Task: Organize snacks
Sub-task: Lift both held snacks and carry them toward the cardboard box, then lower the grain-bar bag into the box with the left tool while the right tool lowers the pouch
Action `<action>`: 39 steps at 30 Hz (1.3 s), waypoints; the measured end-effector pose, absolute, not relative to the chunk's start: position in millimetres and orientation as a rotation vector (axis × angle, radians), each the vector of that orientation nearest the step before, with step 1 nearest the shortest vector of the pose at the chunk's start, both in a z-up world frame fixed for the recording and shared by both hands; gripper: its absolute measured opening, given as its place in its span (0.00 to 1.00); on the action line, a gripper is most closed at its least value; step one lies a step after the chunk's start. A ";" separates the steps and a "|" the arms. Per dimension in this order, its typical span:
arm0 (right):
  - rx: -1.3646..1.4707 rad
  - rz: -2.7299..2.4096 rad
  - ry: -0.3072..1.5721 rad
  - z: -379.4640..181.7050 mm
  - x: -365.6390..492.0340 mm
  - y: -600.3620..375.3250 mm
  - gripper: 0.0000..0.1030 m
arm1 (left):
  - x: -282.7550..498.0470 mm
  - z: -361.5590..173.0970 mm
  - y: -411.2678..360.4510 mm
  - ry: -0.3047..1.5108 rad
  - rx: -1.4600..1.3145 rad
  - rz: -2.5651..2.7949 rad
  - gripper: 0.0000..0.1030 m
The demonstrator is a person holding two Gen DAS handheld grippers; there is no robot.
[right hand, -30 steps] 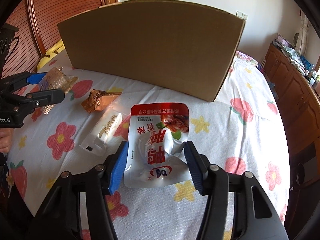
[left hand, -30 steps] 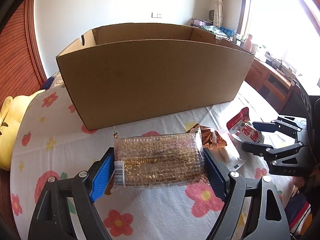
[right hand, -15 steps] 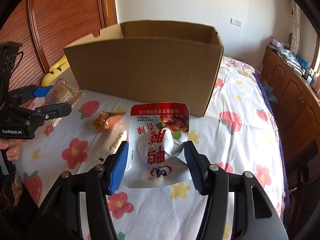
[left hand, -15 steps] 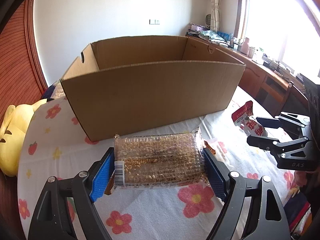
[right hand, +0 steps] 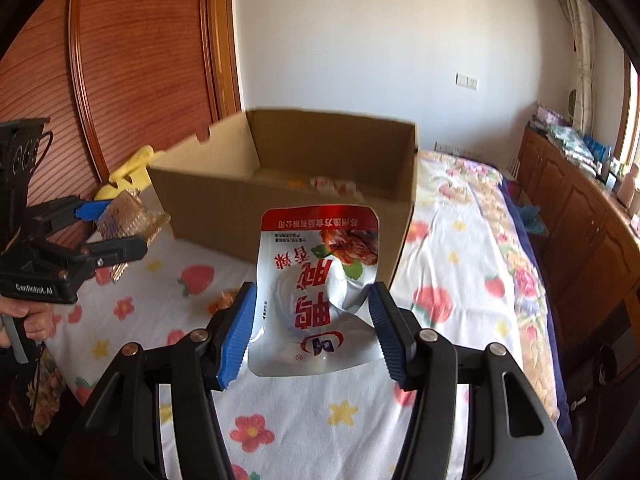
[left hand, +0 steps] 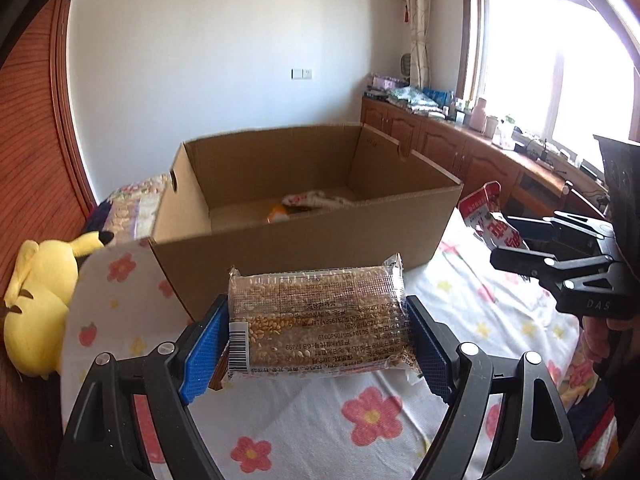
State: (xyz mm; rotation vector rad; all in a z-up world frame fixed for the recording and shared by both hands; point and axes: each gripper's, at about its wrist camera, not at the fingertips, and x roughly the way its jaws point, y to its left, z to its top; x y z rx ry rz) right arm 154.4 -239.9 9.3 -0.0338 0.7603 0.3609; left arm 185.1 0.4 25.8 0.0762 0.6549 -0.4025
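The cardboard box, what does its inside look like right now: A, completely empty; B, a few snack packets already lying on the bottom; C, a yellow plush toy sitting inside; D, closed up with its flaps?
B: the cardboard box is open on top, and snack packets lie on its floor.

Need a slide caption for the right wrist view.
Right hand-held gripper holds a white snack pouch before the open cardboard box.
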 end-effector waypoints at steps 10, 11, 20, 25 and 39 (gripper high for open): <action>-0.047 0.383 0.674 43.4 181.4 -230.4 0.56 | 180.6 53.0 12.9 0.569 0.086 -0.399 0.83; -0.048 0.386 0.671 44.7 184.1 -229.2 0.56 | 182.1 53.7 12.5 0.562 0.091 -0.396 0.83; -0.044 0.402 0.643 50.8 219.8 -217.4 0.56 | 204.5 52.3 7.0 0.540 0.112 -0.369 0.83; -0.035 0.413 0.634 49.3 239.2 -213.4 0.56 | 225.2 47.3 -2.3 0.548 0.114 -0.351 0.83; 0.017 0.430 0.670 21.0 289.0 -209.2 0.56 | 259.5 22.1 -34.8 0.597 0.117 -0.345 0.83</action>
